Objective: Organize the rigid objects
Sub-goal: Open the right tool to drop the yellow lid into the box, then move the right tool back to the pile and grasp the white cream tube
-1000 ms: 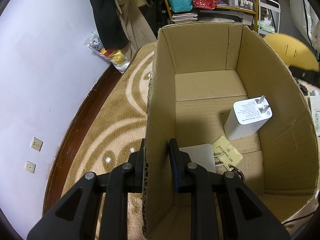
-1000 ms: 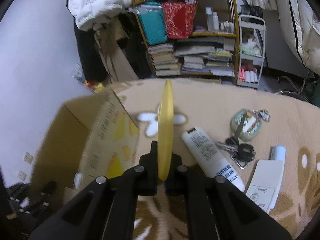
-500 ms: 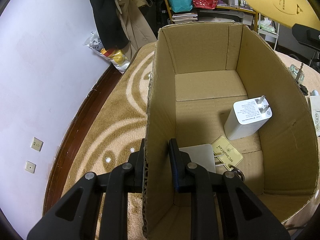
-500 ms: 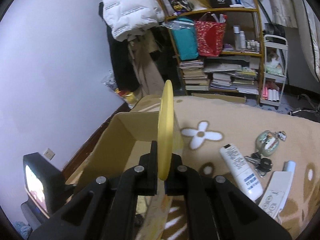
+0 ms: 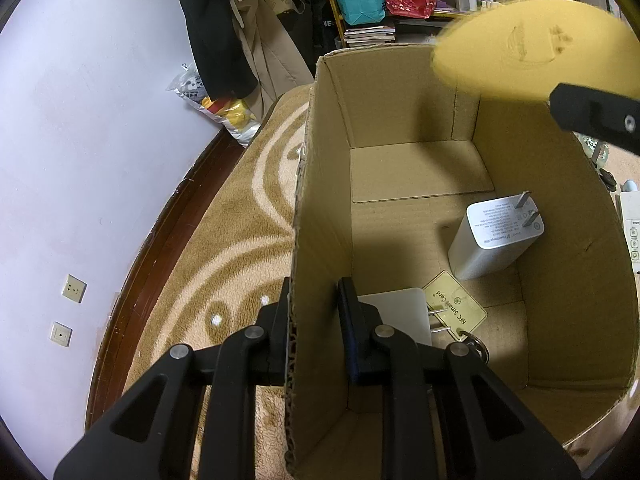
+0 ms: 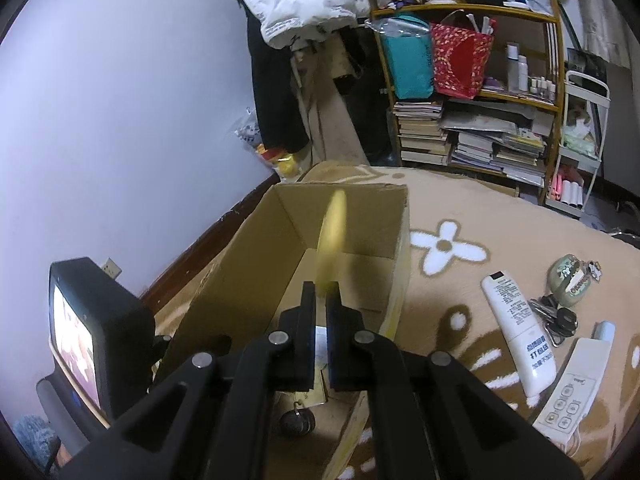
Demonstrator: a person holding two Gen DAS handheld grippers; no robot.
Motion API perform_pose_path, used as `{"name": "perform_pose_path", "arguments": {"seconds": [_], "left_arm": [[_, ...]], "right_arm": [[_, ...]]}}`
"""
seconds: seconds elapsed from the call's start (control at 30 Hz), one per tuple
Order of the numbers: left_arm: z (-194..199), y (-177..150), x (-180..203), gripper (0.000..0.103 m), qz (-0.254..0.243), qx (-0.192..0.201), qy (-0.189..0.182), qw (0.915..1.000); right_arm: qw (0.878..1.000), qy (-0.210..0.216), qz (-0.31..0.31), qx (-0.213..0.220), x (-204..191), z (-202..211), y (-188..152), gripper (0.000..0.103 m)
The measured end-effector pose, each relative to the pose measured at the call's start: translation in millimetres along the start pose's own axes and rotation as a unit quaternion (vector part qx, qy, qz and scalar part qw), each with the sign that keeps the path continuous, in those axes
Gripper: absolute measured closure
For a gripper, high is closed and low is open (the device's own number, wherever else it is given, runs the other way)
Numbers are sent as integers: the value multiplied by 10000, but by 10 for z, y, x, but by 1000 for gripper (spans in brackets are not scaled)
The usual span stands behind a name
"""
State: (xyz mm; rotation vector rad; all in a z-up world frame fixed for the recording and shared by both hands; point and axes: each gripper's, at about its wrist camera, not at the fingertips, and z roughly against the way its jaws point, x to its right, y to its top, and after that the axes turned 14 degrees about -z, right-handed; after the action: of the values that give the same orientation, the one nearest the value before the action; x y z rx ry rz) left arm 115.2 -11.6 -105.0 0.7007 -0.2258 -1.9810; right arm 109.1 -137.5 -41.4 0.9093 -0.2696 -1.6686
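The left tool (image 5: pixel 314 312) is closed on the near-left wall of the cardboard box (image 5: pixel 320 208), one finger outside and one inside. Just past its inner finger, on the box floor, lie a flat white card (image 5: pixel 396 308) and a yellow tag (image 5: pixel 456 306) on a key ring. Farther in and to the right stands a white charger (image 5: pixel 492 236), its prongs pointing up and away. Beyond that the floor of the box is bare up to the far wall.

The right tool (image 6: pixel 322 300) is shut on the lower edge of a yellow disc (image 6: pixel 332 236), which is held edge-on and upright, motion-blurred, above the open box (image 6: pixel 248 264). In the left wrist view the same disc (image 5: pixel 532 48) hangs over the far-right corner of the box. To the right of the right tool, on the patterned carpet (image 6: pixel 448 220), lie a white remote (image 6: pixel 520 328), a bunch of keys (image 6: pixel 558 320) with a round fob, and a second white remote (image 6: pixel 572 388). Far behind stands a shelf (image 6: pixel 480 128) of books and bags.
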Motion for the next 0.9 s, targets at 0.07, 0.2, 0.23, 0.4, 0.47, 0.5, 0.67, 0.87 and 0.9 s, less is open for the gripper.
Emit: {"name": "perform_pose_path", "arguments": {"seconds": [0.07, 0.2, 0.23, 0.4, 0.47, 0.5, 0.67, 0.87, 0.9], "left_arm": [[5, 1, -2, 83, -7, 4, -5, 10000], [13, -4, -20, 83, 14, 14, -2, 10000], [14, -3, -27, 83, 9, 3, -10, 10000], [35, 0, -43, 83, -18, 12, 17, 10000], [36, 0, -40, 83, -24, 12, 20, 10000], [37, 0, -40, 83, -27, 13, 26, 10000], [36, 1, -40, 83, -27, 12, 24, 10000], [40, 5, -22, 83, -44, 8, 32, 10000], [44, 3, -26, 83, -46, 8, 35, 10000]], "right_arm": [[10000, -3, 26, -28, -6, -13, -16, 98], [9999, -42, 64, -115, -11, -50, -45, 98], [9999, -54, 59, -123, -11, -54, -40, 98], [9999, -119, 56, 16, 15, 16, -6, 96], [9998, -178, 38, 88, 39, 38, 24, 93], [9997, -221, 49, 117, 62, 49, 43, 90], [9990, -380, -105, 217, 226, 92, 151, 67], [9961, -641, -360, 482, 497, 176, 282, 34], [9954, -727, -394, 480, 564, 170, 295, 25]]}}
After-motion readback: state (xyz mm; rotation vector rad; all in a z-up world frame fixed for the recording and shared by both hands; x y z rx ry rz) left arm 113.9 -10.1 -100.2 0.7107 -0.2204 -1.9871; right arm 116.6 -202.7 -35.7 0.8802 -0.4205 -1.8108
